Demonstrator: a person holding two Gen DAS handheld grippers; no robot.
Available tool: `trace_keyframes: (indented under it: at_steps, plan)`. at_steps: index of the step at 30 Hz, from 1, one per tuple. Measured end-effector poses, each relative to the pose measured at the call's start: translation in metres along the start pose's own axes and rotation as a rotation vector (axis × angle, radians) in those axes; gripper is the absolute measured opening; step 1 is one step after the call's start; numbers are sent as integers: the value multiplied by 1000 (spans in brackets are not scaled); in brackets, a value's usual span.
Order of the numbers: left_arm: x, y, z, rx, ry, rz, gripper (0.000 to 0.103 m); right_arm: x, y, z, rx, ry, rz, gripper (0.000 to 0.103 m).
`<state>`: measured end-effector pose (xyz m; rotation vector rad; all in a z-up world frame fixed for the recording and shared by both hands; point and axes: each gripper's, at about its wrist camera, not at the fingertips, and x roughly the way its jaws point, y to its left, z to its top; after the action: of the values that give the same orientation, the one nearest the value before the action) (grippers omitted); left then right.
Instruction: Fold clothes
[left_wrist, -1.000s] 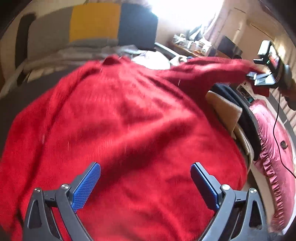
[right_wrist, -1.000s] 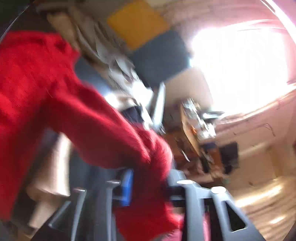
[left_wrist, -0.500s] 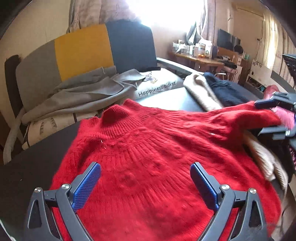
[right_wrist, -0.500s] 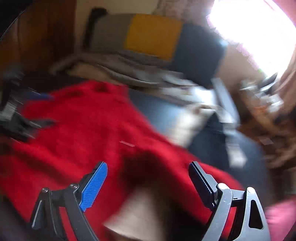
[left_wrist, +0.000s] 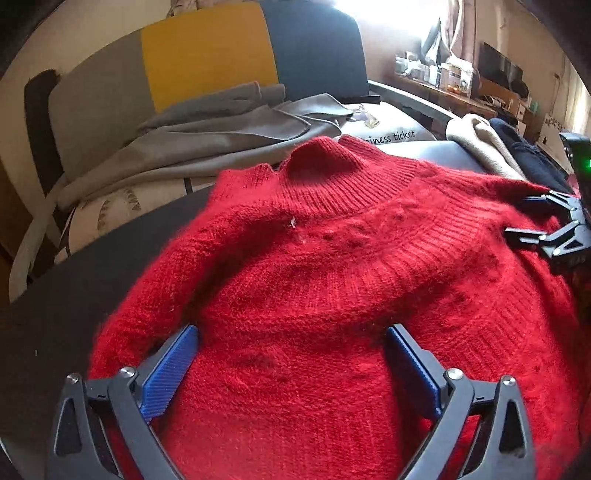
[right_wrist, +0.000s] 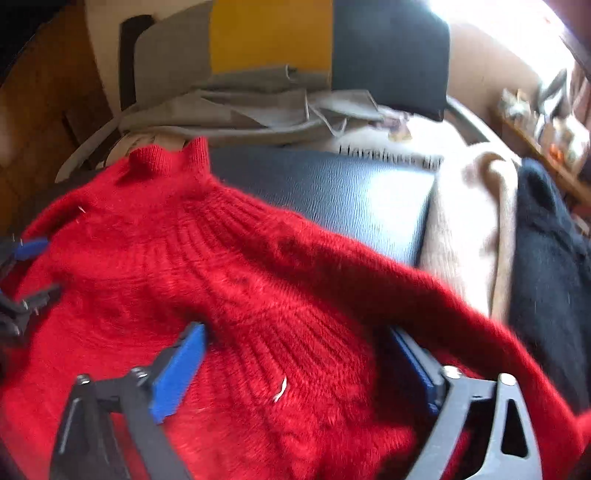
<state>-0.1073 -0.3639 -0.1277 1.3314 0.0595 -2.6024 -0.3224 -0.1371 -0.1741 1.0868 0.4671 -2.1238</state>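
Behind the dark table (left_wrist: 55, 325), at the top of both frames, stands a sofa with grey, yellow and dark panels (left_wrist: 207, 55), and a grey garment (left_wrist: 221, 122) lies on it. On the table the red sweater (left_wrist: 314, 295) lies flat, with its collar toward the upper middle of the left wrist view. Its right sleeve (right_wrist: 424, 295) runs to the lower right of the right wrist view, over a beige garment (right_wrist: 469, 229) and a black one (right_wrist: 546, 258). The left gripper (left_wrist: 291, 365) has its jaws wide apart over the body of the sweater and holds nothing. The right gripper (right_wrist: 299, 365) has just been opening its jaws; the knit lies between them, but I judge it is not pinched. To fold well, I think each gripper should take a shoulder or a sleeve edge, pinch only one layer and keep the cloth smooth
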Motion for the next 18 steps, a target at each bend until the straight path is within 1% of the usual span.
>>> trace_keyframes:
  at_steps: [4, 7, 9, 10, 12, 13, 15, 17, 18]
  plan:
    - [3, 2, 2, 18, -4, 1, 103, 5, -3, 5, -4, -22, 4, 103]
    - [-2, -1, 1, 13, 0, 10, 103, -3, -3, 0, -5, -22, 3, 103]
    - [-18, -6, -4, -6, -29, 19, 94, -3, 0, 0, 0, -5, 2, 103]
    - [-27, -9, -7, -16, -48, 23, 94, -7, 3, -1, 7, 0, 7, 103]
    - [-48, -18, -18, -40, -86, 5, 94, -24, 9, -5, 25, -15, 33, 103]
    - [-58, -23, -26, -47, -103, -15, 94, -32, 9, -7, 34, -42, 59, 103]
    - [-77, -36, -41, -60, -128, -56, 94, -71, 9, -23, 67, -106, 105, 103]
    - [-88, -52, -57, -58, -123, -102, 94, -108, -8, -45, 138, -159, 106, 103]
    - [-92, -61, -64, -47, -125, -112, 94, -127, -19, -58, 181, -185, 103, 103]
